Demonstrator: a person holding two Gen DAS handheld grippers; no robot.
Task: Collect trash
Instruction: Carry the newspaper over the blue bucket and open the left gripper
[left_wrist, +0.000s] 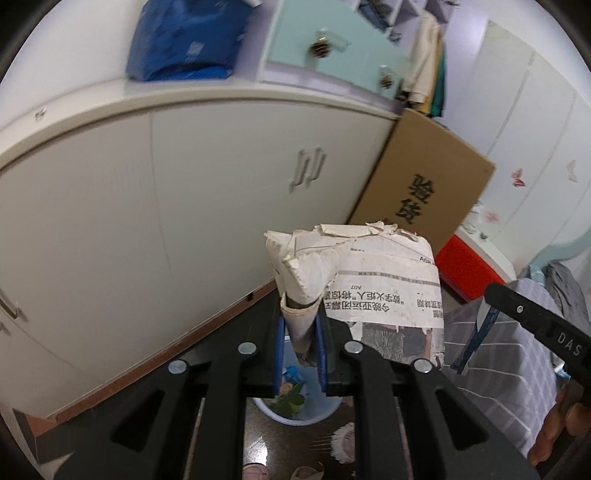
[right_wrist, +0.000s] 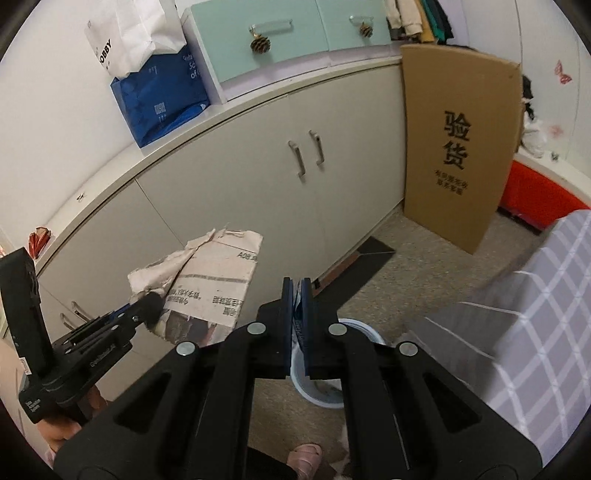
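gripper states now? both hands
Left gripper: closed on a folded newspaper.
Right gripper: closed on a thin blue wrapper.

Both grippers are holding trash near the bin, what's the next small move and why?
Probably carry the newspaper in the left gripper over the bin before opening: the bin sits just below, and most of the paper hangs beyond its rim.

- Soft, even indoor light is filling both views; its source is not showing, and shadows are staying faint.
- Motion blur is smearing the blue bag (left_wrist: 184, 40) and pinecone ornament (left_wrist: 319, 48) at the upper left-wrist frame.
- Fisheye distortion is bowing the cream cabinet (right_wrist: 258, 192) edges.
- Dark vignetting is ringing every corner.
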